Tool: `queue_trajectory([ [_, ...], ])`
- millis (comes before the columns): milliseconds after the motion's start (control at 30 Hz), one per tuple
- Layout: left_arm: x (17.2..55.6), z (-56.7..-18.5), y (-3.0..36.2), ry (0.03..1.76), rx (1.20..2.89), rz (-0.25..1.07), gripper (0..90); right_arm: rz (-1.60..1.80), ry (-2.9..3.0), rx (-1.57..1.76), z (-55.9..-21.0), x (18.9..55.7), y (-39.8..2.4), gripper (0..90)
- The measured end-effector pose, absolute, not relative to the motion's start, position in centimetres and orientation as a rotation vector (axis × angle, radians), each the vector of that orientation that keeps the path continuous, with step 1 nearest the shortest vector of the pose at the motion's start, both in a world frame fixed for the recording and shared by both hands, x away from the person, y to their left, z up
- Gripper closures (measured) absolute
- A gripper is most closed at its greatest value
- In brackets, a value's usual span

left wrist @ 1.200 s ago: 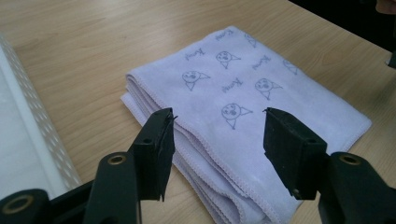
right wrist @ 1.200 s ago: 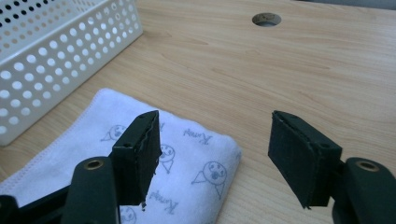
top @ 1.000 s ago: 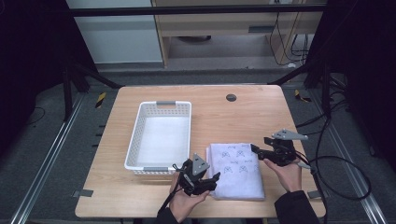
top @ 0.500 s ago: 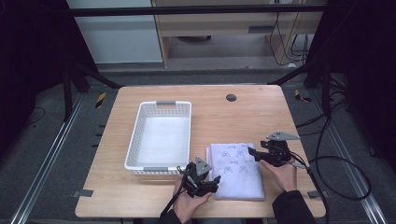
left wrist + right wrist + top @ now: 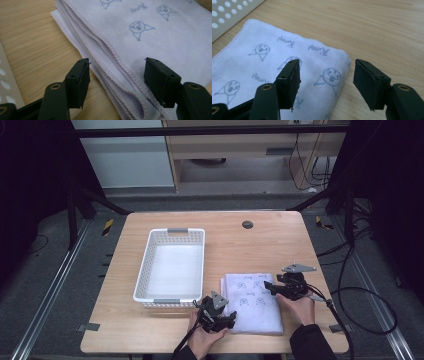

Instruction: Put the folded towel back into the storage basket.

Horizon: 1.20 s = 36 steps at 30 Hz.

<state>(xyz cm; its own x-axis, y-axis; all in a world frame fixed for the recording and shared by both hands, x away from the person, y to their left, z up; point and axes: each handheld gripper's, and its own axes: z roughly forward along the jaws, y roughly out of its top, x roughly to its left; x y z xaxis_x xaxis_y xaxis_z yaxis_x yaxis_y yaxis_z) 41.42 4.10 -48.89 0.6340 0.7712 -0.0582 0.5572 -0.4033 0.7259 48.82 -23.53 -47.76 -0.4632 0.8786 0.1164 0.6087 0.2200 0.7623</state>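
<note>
A folded pale lilac towel [image 5: 252, 302] with small printed faces lies on the wooden table [image 5: 270, 245], right of the basket. My left gripper [image 5: 226, 315] is open at the towel's near left corner; its jaws straddle the stacked stitched edges [image 5: 117, 75]. My right gripper [image 5: 268, 286] is open over the towel's far right corner [image 5: 337, 65], one jaw above the cloth and the other above bare wood.
An empty white perforated basket [image 5: 172, 265] stands left of the towel, its wall close to my left gripper [image 5: 116, 82]. A dark round hole [image 5: 247, 224] sits near the table's far edge. Cables [image 5: 360, 295] trail off the right side.
My left gripper has crept right onto the towel's near left corner. My right gripper has dropped toward me and left, onto the far right corner. The towel has not moved.
</note>
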Motion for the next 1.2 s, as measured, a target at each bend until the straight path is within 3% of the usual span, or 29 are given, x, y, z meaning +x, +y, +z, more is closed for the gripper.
queue_trajectory([
  [267, 41.7, -49.3, 4.1, 1.036, 2.143, 0.398, 32.9, 1.074, 2.183, 1.389, -48.4, 49.1, -23.3, 39.1],
  [533, 42.0, -49.8, 4.4, 1.061, 2.116, 0.327, 34.6, 1.061, 2.202, 1.408, -48.9, 49.1, -23.1, 42.7],
  [1200, 41.7, -49.7, 3.9, 1.077, 2.081, 0.231, 58.6, 1.098, 2.217, 1.496, -49.6, 49.2, -22.9, 55.8],
])
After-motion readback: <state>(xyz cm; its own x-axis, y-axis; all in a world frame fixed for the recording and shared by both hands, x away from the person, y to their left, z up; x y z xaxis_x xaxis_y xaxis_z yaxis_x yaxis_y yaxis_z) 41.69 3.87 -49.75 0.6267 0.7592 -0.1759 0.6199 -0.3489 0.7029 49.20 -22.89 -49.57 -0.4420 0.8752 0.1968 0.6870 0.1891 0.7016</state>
